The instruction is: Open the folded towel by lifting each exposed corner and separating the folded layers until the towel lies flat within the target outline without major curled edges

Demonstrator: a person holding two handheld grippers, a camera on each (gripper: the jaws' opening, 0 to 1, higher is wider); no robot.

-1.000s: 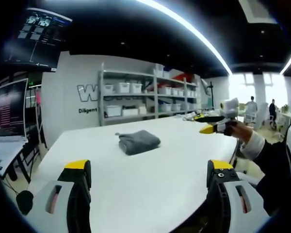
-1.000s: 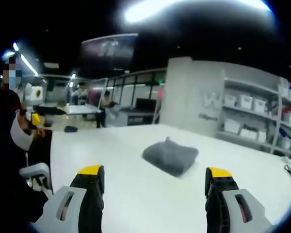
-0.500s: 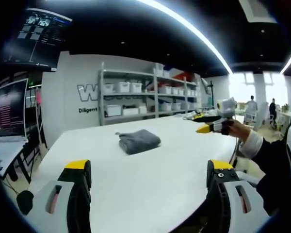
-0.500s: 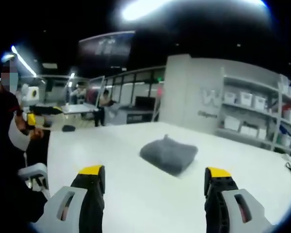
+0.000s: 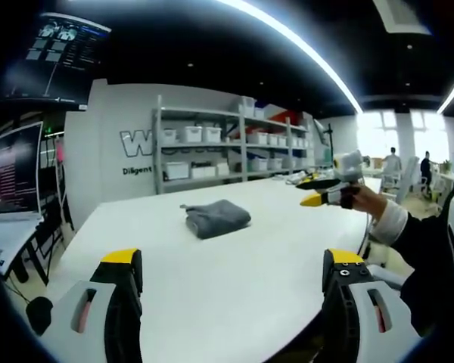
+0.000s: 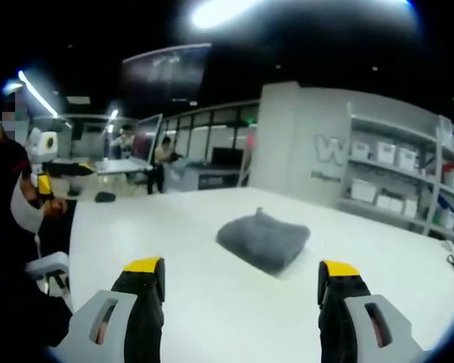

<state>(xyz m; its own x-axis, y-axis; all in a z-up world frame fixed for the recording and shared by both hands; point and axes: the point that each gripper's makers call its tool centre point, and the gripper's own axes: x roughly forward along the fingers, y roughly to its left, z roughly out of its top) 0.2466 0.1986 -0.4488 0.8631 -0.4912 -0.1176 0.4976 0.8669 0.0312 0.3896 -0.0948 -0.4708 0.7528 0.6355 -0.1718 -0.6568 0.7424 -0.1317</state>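
Note:
A grey towel [image 5: 216, 218], folded into a thick square, lies in the middle of the white table [image 5: 234, 287]. My left gripper [image 5: 232, 259] hovers over the table's near edge, open and empty, well short of the towel. Off to the right a hand holds my right gripper [image 5: 318, 190] in the air above the table's right side. In the right gripper view the same towel [image 6: 263, 240] lies ahead, and my right gripper [image 6: 241, 267] is open with nothing between its yellow-tipped jaws. The left gripper [image 6: 45, 181] shows at the far left, held by a hand.
Shelves with white bins [image 5: 212, 151] line the far wall behind the table. A monitor [image 5: 13, 170] and desk stand at the left. A person's dark sleeve [image 5: 427, 249] sits at the right edge. People stand far off by the windows [image 5: 408, 170].
The right gripper has risen slightly and edged left in the left gripper view. The towel has not moved, and both pairs of jaws have stayed open.

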